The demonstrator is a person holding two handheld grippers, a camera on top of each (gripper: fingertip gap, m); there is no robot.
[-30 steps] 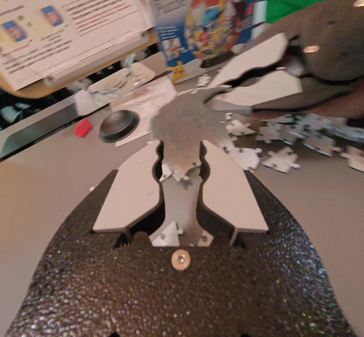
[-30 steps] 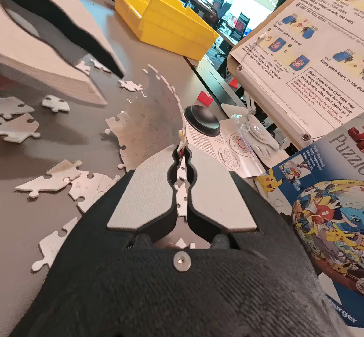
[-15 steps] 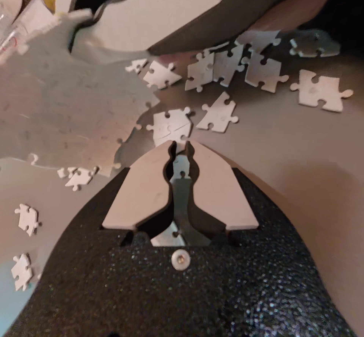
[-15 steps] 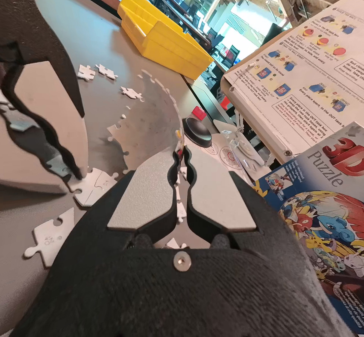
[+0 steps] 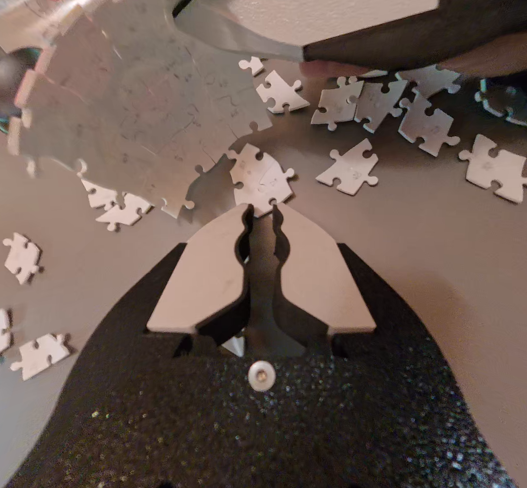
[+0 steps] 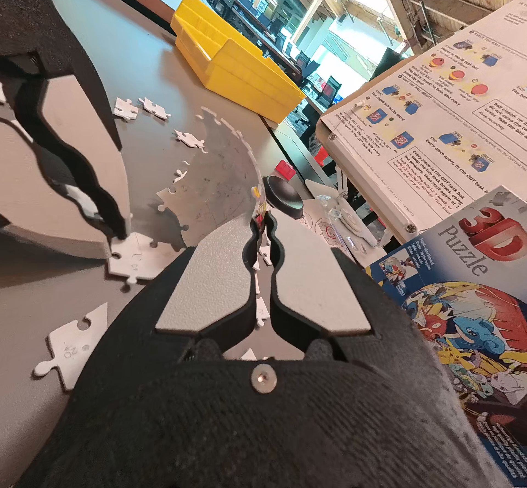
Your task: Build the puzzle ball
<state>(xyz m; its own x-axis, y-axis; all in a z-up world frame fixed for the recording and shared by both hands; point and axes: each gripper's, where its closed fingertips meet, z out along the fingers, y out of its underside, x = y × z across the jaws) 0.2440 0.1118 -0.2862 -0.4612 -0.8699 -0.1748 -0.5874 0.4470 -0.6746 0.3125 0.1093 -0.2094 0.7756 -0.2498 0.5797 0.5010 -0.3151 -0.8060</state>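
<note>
Grey puzzle shell [image 6: 216, 189] is pinched at its rim by the right gripper [image 6: 261, 222]; the left gripper [image 5: 261, 209] (narrowly parted, grip unclear) touches a loose piece [image 5: 261, 178].

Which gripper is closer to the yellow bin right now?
Right. The right gripper, shut on the edge of the curved puzzle shell, points toward the yellow bin across the table. The left gripper sits farther back, tips down at a joined pair of pieces.
</note>
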